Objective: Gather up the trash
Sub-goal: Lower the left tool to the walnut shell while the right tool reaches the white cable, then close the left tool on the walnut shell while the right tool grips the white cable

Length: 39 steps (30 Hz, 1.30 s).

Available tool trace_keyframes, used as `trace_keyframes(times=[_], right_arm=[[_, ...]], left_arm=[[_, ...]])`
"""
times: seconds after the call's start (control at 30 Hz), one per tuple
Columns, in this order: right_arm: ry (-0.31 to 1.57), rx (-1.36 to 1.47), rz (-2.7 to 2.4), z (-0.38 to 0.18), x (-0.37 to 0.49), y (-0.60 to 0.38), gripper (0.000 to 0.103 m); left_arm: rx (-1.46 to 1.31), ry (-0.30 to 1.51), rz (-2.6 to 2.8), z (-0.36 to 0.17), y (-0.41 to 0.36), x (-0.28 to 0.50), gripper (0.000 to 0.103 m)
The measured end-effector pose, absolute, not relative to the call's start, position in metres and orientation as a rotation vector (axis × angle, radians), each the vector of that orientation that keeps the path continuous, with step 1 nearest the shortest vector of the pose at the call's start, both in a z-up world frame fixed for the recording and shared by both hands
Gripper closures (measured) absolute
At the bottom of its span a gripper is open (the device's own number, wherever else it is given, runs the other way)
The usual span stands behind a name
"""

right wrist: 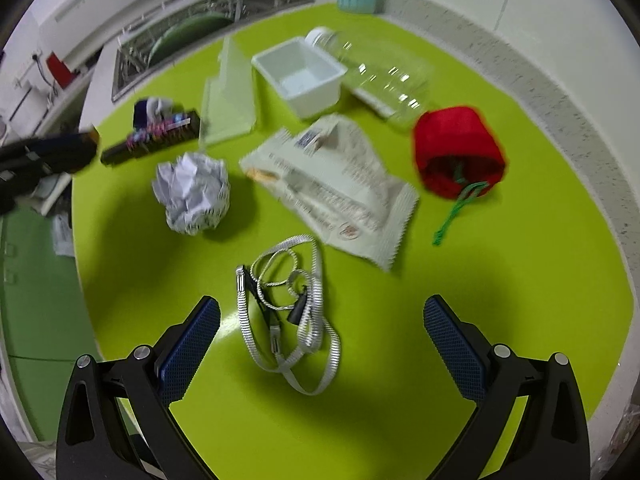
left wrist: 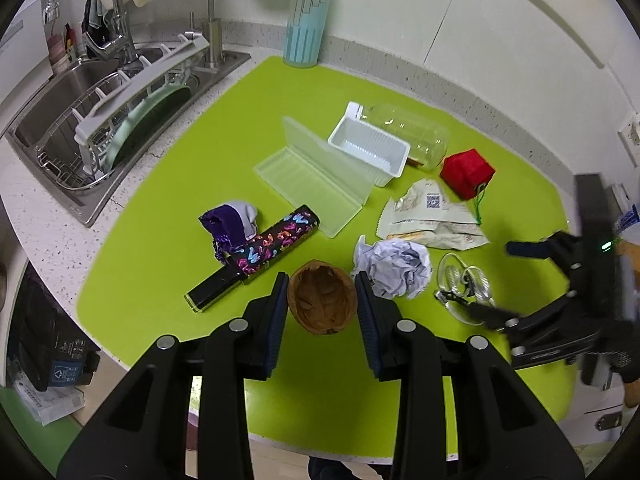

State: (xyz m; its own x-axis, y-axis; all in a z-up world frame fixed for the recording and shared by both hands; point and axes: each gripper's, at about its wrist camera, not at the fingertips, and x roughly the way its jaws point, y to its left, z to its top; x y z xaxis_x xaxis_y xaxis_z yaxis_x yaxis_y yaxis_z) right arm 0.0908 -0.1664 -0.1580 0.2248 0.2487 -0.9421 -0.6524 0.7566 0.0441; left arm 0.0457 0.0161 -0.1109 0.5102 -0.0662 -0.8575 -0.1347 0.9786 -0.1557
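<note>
Left gripper (left wrist: 322,300) is clenched on a brown walnut-like shell (left wrist: 322,303), lifted just left of the crumpled paper ball (left wrist: 394,272). Right gripper (right wrist: 322,340) hangs released above the lanyard (right wrist: 288,312), near that ball. Judgement: early stage; paper ball, snack wrapper (right wrist: 332,188) and clear bottle (right wrist: 380,80) remain on the green mat (left wrist: 160,200).
</note>
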Motion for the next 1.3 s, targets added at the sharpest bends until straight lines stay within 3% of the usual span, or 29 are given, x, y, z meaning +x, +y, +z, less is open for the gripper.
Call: trace_keyframes(times=[0.1, 0.13, 0.17, 0.2, 0.37, 0.47, 0.5, 0.53, 0.73, 1.0, 1.3], right_arm=[[1.187, -0.409, 0.658, -0.165, 0.087, -0.162, 0.006], [1.184, -0.418, 0.664, -0.167, 0.085, -0.16, 0.011], [1.183, -0.431, 0.665, -0.169, 0.083, -0.158, 0.017], [1.183, -0.452, 0.661, -0.172, 0.081, -0.157, 0.031], [1.162, -0.465, 0.679, -0.172, 0.075, -0.157, 0.048], [1.159, -0.462, 0.681, -0.169, 0.074, -0.156, 0.072], [1.163, -0.456, 0.679, -0.168, 0.075, -0.157, 0.085], [1.168, -0.447, 0.683, -0.168, 0.076, -0.158, 0.089], [1.137, -0.402, 0.694, -0.147, 0.074, -0.165, 0.091], [0.984, -0.351, 0.769, -0.067, 0.062, -0.166, 0.091], [0.861, -0.391, 0.954, -0.023, 0.037, -0.106, 0.091]], left_arm=[[-0.221, 1.027, 0.044, -0.107, 0.018, 0.041, 0.069], [-0.223, 1.026, 0.046, -0.107, 0.019, 0.04, 0.069], [-0.227, 1.025, 0.048, -0.106, 0.02, 0.038, 0.069], [-0.23, 1.023, 0.051, -0.106, 0.021, 0.036, 0.069], [-0.244, 1.015, 0.056, -0.104, 0.024, 0.03, 0.069], [-0.252, 1.011, 0.056, -0.103, 0.025, 0.027, 0.069], [-0.255, 1.009, 0.055, -0.102, 0.025, 0.026, 0.069], [-0.256, 1.007, 0.055, -0.102, 0.025, 0.026, 0.069], [-0.264, 0.988, 0.059, -0.094, 0.025, 0.017, 0.069], [-0.293, 0.936, 0.107, -0.071, 0.033, -0.012, 0.069], [-0.329, 0.881, 0.269, -0.042, 0.064, -0.078, 0.069]])
